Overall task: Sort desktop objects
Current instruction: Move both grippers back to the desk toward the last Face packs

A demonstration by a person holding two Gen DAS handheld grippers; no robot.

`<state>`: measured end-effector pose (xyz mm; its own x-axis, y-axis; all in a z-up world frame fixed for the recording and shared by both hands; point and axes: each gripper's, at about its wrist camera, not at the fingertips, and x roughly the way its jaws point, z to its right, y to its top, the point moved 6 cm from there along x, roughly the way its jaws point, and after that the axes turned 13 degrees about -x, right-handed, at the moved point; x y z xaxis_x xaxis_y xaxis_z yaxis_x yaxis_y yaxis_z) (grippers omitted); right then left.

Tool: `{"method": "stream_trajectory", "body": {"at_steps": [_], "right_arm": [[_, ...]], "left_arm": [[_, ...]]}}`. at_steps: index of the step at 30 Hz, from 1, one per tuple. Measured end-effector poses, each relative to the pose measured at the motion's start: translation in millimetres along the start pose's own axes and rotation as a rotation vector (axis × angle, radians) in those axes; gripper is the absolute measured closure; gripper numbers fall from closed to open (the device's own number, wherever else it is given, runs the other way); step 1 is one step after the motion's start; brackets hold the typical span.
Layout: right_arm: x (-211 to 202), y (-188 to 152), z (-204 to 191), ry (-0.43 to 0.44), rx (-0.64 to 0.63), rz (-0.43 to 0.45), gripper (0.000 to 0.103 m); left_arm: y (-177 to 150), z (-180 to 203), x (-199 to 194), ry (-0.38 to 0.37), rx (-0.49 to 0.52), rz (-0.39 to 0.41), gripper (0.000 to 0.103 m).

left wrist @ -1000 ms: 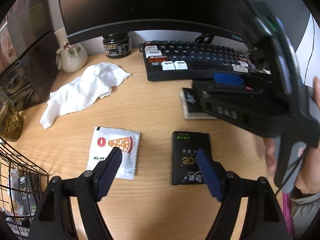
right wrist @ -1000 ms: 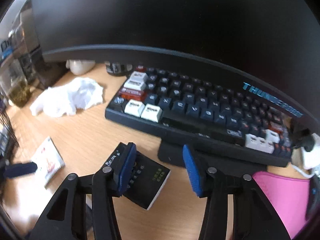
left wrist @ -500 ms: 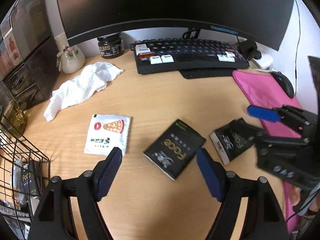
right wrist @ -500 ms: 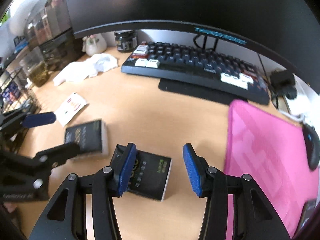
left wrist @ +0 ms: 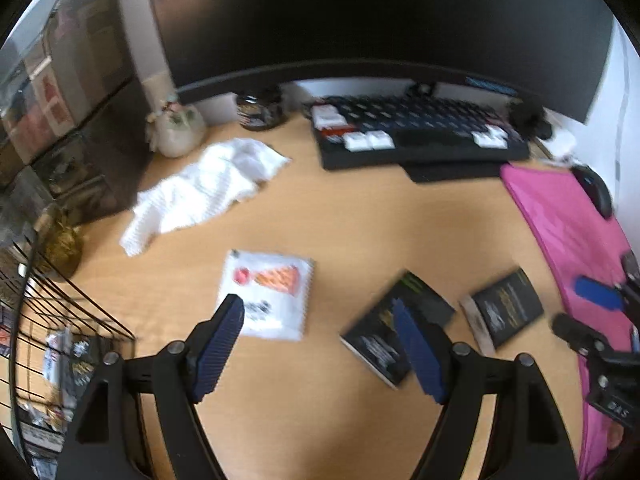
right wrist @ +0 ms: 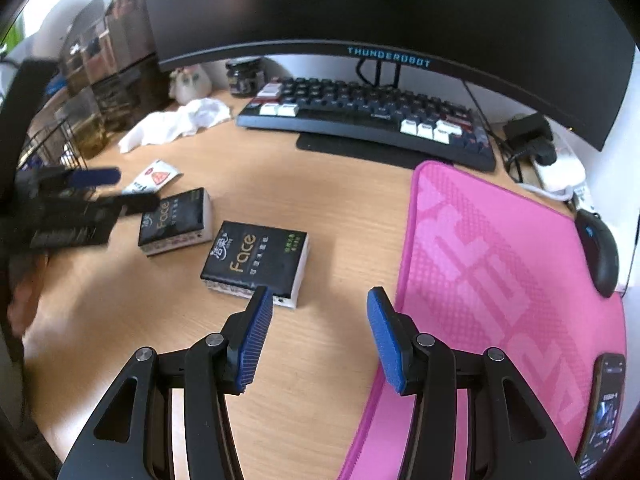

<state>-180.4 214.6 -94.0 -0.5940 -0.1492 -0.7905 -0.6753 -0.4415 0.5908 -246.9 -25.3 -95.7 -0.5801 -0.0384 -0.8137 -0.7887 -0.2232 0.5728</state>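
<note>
The right hand-held gripper [right wrist: 318,334] hangs over the table [right wrist: 320,200] with its blue pads apart and empty, a black "Face" tissue pack [right wrist: 256,262] lying at its 11 o'clock. The left hand-held gripper [left wrist: 320,346] is also spread wide, gripping nothing, above a second black tissue pack [left wrist: 394,340] and a white snack sachet [left wrist: 268,294]. A wire basket [left wrist: 60,320] stands at 9 o'clock, a crumpled white cloth [left wrist: 204,192] at 11, a keyboard [right wrist: 368,116] at 12, and a pink mat [right wrist: 508,264] at 3.

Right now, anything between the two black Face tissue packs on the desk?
Nothing. In the right wrist view a narrow strip of bare desk separates the nearer tissue pack from the farther tissue pack; they lie apart, not touching.
</note>
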Motion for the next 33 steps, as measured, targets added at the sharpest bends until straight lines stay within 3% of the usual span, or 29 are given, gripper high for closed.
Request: {"method": "stream_trajectory", "body": {"at_steps": [5,14,18,26,31,33], "right_arm": [[15,0,24,-0.065,0.029,-0.029,0.055],[20,-1,-7,0.022,-0.004,-0.021,0.055],[12,-2,-21,0.020,-0.019,-0.003,0.055],[2,-10,-72,0.168,-0.095,-0.003,0.055],[-8,-8,-66,0.153,-0.078,0.022,0.055],[-13,-5,-56,0.127,-0.059,0.050,0.047]], "left_arm": [[6,-15,14,0.041,-0.043,-0.020,0.023],[-20,-4,17,0.026,0.017,-0.083,0.023],[-26,-4,8,0.070,0.037,-0.056,0.023],[-41,-8,5,0.045,0.042,-0.094,0.023],[-38,-11,-2,0.045,0.031,-0.075,0.023],[-34,-10,-6,0.031,0.021,-0.067,0.023]]}}
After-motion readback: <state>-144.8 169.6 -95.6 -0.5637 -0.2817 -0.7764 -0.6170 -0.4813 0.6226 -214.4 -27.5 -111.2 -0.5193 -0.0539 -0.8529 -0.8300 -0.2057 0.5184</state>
